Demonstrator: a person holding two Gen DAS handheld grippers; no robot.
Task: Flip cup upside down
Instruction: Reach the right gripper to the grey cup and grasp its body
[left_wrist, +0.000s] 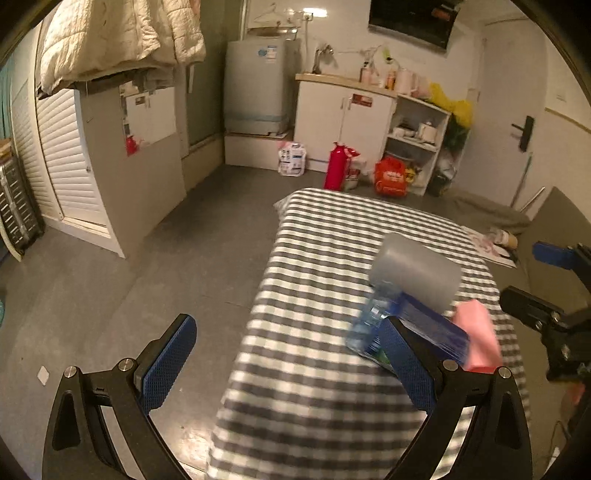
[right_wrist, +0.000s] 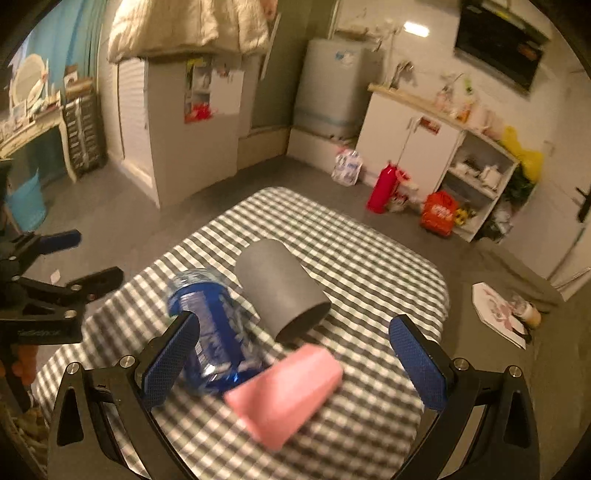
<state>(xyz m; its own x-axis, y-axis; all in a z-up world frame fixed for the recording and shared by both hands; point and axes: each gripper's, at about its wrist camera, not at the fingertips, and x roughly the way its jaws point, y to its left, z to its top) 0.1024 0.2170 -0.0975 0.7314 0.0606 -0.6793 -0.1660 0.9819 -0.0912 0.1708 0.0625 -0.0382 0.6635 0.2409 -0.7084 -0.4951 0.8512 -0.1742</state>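
Your left gripper (left_wrist: 284, 354) hangs over the left edge of the checked table (left_wrist: 332, 398), its blue-padded fingers (left_wrist: 168, 356) spread wide with nothing between them; from the right wrist camera you can see it off to the left (right_wrist: 86, 254), clear of the objects. Just to its right lies a blue-labelled plastic bottle (right_wrist: 212, 328) on its side, partly hidden behind your left finger in the right wrist view. Touching or nearly touching the bottle's right flank is the grey cup (right_wrist: 282, 290), also lying on its side on the cloth, its dark open mouth turned toward the near right and its closed end pointing away toward the far left; in the left wrist view the cup (left_wrist: 415, 271) sits above the bottle (left_wrist: 373, 325). In front of the cup, close to its mouth, rests a pink block (right_wrist: 284, 393), blurred, lying flat on the cloth. Farther right, your right gripper (right_wrist: 293, 363) hovers above the near part of the table with both fingers (right_wrist: 417, 363) wide apart, holding nothing; the pink block and the cup's mouth fall between them in the view. Beyond the table's right edge, a paper cup (right_wrist: 530, 314) lies on the floor beside a printed board (right_wrist: 496, 308).
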